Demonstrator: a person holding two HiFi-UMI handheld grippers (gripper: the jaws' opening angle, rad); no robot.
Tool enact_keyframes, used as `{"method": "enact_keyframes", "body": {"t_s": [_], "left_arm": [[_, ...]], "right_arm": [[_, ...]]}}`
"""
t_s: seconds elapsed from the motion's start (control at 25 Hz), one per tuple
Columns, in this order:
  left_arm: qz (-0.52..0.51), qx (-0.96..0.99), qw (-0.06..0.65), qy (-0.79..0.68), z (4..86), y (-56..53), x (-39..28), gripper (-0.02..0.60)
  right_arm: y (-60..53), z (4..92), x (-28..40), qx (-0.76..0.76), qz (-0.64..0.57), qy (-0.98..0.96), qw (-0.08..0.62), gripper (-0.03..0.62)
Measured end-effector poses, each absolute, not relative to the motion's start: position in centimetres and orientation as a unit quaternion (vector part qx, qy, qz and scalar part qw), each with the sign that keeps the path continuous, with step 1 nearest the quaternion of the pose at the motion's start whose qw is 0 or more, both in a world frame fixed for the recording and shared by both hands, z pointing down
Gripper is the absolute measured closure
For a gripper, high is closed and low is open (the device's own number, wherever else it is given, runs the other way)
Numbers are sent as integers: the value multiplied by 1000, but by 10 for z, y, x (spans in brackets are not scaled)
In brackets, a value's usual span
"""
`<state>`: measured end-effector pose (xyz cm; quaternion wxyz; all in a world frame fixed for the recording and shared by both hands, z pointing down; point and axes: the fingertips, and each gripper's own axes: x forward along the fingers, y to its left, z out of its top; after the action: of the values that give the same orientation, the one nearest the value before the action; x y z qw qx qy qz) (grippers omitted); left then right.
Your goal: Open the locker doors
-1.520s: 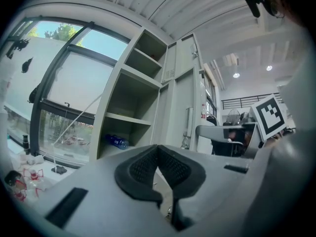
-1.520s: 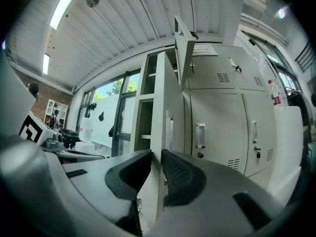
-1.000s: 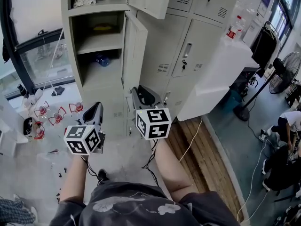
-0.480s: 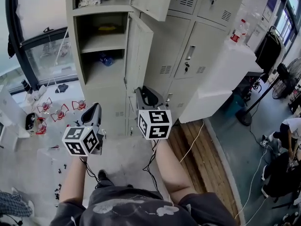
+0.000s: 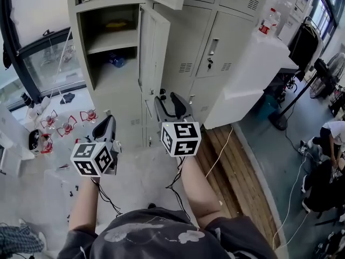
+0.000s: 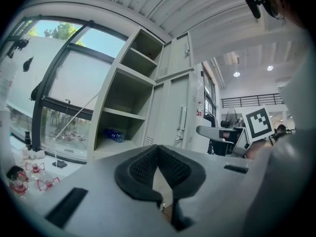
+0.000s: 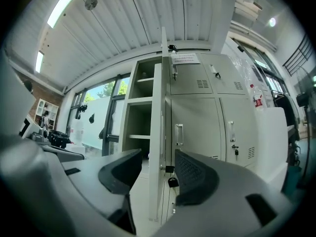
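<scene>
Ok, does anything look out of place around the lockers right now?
Nothing looks damaged on the lockers. The floor left of them is littered: red-and-white objects and small black bits lie scattered near the window. A blue bottle lies on its side on an open shelf.

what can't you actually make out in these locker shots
- Top shelf contents: head view, cut off by the top edge.
- Blue object on the lower shelf: head view, too small to identify.
- Notice on an upper door: right gripper view, print too small to read.
- Red items on the floor: head view, too small to identify.
</scene>
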<state>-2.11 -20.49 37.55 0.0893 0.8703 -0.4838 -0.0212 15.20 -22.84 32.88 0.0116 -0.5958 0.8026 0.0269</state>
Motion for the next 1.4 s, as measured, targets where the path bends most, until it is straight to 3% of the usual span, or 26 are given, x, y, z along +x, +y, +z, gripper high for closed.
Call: {"method": "enact_keyframes", "body": {"t_s": [0.64,1.04,1.4], "left_arm": [[-22,870,127,-477,403,-126,-73,574],[-30,882,144,-448,412,-108,-22,574],[-30,871,116,-476,393,-143,38,572]], "right_arm": [[-142,358,125,-624,8,781,-29,353],[-91,369,180,-656,5,754,-40,353],[-142,372,238,-626,2,779,-23,353]]}}
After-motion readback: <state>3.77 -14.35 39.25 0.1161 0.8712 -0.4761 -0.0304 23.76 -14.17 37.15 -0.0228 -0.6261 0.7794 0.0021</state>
